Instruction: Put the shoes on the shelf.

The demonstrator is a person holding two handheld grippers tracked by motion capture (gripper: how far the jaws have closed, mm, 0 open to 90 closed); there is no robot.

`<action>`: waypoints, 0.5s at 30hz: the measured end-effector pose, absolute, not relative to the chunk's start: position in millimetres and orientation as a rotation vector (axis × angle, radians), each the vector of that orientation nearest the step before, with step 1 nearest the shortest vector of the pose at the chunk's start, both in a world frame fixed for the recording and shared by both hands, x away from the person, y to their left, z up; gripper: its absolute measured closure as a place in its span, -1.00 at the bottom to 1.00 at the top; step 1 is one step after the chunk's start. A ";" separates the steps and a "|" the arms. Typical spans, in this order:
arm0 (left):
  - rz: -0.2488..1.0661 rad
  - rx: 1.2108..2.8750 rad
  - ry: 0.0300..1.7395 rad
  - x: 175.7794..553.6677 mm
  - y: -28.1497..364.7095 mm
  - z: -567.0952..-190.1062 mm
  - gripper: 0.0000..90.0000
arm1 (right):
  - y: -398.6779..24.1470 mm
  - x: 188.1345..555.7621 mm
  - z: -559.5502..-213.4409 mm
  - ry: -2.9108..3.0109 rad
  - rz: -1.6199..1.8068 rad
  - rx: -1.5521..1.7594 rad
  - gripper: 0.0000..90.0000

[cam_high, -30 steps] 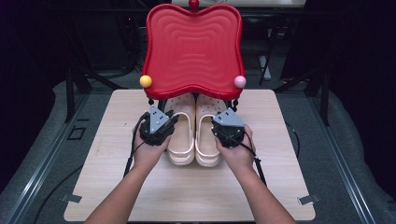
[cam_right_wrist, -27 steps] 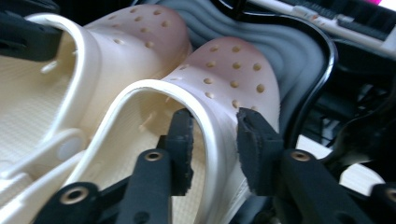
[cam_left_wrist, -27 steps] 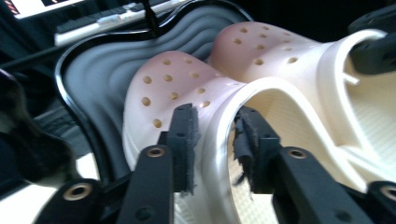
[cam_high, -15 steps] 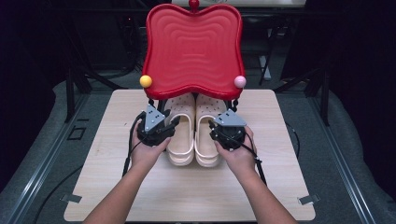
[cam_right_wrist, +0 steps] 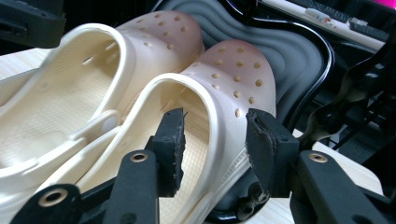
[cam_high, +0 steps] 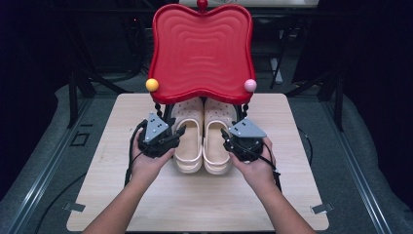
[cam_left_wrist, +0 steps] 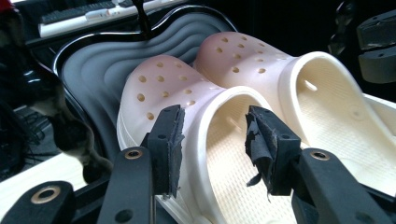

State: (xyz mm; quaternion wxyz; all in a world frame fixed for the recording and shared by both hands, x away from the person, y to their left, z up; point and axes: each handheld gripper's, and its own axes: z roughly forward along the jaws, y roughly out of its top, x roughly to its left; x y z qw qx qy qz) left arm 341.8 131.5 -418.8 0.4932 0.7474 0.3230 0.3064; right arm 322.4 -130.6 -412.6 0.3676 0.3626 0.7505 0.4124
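Two cream clogs (cam_high: 202, 134) side by side on the tabletop (cam_high: 107, 204), toes under the red tray (cam_high: 202, 48), placement looking done; left gripper (cam_high: 168, 136) and right gripper (cam_high: 234, 141) just opening, pads straddling the outer rims without pressing, only pulling clear left.

Left claw (cam_high: 171, 136), right claw (cam_high: 229, 139): jaws apart.

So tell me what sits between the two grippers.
In the high view, a pair of cream clogs lies side by side between the left gripper and right gripper.
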 end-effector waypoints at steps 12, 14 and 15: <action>0.695 1.851 0.758 301.1 148.7 -415.3 0.44 | -136.1 275.2 -409.6 2.021 1.032 0.792 0.65; 0.658 1.853 0.771 292.3 152.7 -418.7 0.50 | -135.3 268.0 -412.7 2.039 1.048 0.786 0.74; 0.644 1.852 0.774 288.3 154.3 -420.4 0.55 | -134.8 264.0 -414.5 2.051 1.051 0.781 0.81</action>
